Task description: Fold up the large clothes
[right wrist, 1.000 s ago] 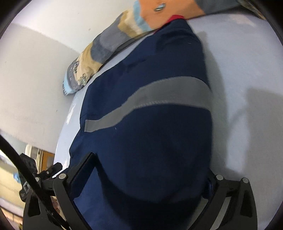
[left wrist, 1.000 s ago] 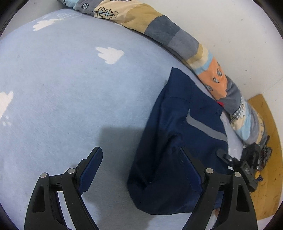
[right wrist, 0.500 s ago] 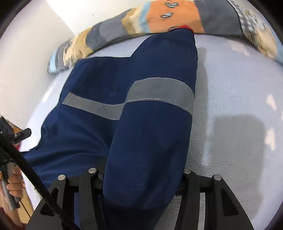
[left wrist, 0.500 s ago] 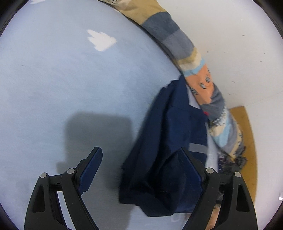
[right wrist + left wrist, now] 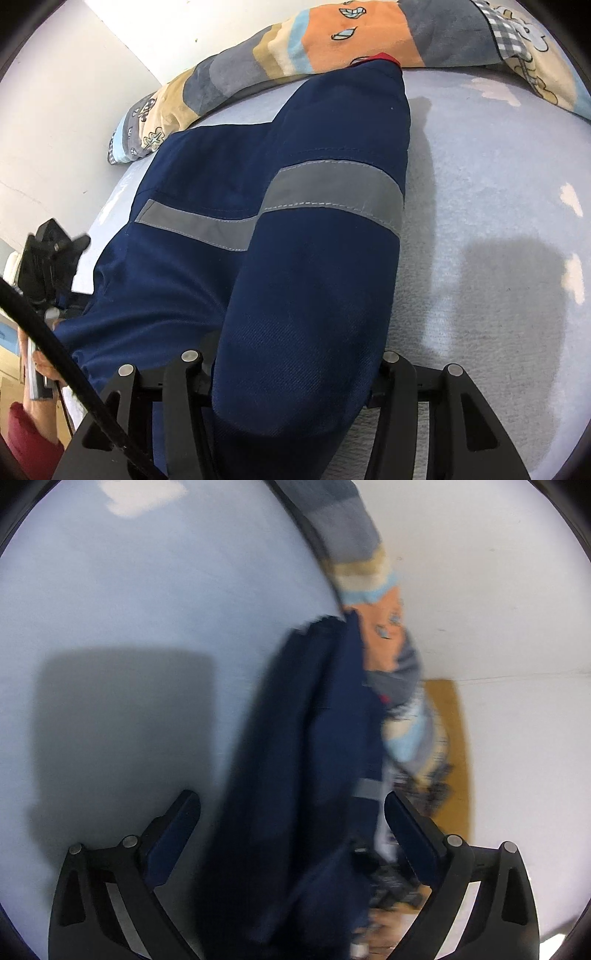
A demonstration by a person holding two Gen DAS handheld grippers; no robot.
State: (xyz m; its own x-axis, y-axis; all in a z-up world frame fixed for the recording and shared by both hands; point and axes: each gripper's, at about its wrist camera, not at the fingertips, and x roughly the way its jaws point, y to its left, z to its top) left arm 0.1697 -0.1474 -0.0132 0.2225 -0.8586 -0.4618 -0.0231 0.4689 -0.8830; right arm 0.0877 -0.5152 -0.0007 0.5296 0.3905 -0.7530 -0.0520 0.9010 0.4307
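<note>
Navy-blue work trousers [image 5: 303, 258] with a grey reflective band [image 5: 332, 192] across each leg lie on a pale blue bed sheet [image 5: 498, 184] printed with white clouds. Their far end reaches a rolled patchwork blanket [image 5: 332, 40] in orange, grey, tan and light blue that runs along the white wall [image 5: 74, 92].

Seen from the right wrist, the right claw [image 5: 291, 373] stands about half closed, its fingers pressed into either side of a bunched fold of the near trouser leg, so the cloth fills the gap between them.

Seen from the left wrist, which is blurred, the left claw [image 5: 291, 812] is wide and its jaws are opening. A dark hanging fold of the trousers [image 5: 295, 775] sits between the two blue pads [image 5: 177, 830], but neither pad touches it. Its shadow falls on the sheet [image 5: 129, 590] to the left.

At the left edge of the right wrist view, a hand [image 5: 37, 369] in a dark red sleeve [image 5: 26, 435] holds the other device, just beside the bed's edge.
</note>
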